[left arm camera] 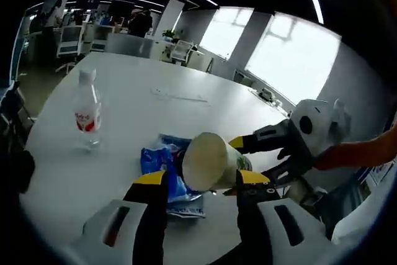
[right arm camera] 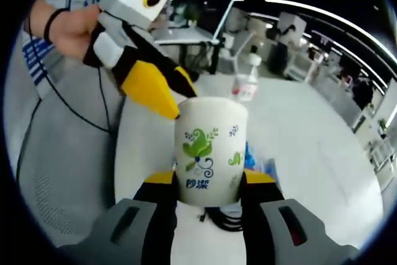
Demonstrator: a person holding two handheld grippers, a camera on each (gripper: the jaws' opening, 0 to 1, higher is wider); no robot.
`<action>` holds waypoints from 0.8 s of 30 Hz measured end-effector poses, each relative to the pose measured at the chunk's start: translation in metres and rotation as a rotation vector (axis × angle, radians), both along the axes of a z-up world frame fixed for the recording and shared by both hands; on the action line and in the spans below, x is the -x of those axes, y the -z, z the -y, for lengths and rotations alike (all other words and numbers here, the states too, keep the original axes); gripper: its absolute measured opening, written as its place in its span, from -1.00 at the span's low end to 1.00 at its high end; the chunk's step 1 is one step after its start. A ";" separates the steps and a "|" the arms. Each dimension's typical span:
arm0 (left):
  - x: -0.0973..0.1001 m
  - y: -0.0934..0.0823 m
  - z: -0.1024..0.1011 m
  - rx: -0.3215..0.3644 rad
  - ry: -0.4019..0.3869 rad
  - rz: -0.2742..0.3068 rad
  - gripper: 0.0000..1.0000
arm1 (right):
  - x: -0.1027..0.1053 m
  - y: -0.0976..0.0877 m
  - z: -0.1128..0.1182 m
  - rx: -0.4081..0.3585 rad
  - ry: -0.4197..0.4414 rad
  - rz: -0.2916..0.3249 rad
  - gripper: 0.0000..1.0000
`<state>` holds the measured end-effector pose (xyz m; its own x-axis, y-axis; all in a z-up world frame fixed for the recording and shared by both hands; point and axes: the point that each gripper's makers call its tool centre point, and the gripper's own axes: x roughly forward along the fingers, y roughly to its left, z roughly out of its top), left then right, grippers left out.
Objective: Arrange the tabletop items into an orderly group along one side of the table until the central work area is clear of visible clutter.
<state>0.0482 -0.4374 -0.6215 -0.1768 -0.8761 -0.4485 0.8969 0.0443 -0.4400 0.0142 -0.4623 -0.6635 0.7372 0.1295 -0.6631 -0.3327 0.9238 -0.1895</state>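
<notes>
Gripping the cup [right arm camera: 208, 153] between its jaws, the right gripper [right arm camera: 208, 181] has the gathering step underway, the left gripper [left arm camera: 201, 179] spread open beside it; next, carrying it toward the bottle [left arm camera: 87, 109] calls for a level hold.

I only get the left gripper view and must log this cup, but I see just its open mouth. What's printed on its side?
Observer: In the right gripper view, the white paper cup carries a green leaf print and blue lettering.
Operator: Where does the right gripper hold it?
Observer: The right gripper has its tongs on both sides of the cup, near its base.
Operator: And my own tips?
Observer: One yellow tip of the left gripper sits against the cup's rim.
</notes>
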 end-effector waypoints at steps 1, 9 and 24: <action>0.002 0.000 0.000 -0.001 0.007 -0.007 -0.15 | 0.000 0.000 -0.002 -0.001 -0.005 0.001 -0.24; 0.012 0.005 -0.001 -0.010 0.035 -0.048 -0.15 | 0.004 0.007 -0.023 -0.022 -0.037 -0.004 -0.24; 0.026 -0.003 0.003 0.039 0.058 -0.110 -0.77 | 0.006 0.004 -0.034 -0.036 -0.035 0.019 -0.24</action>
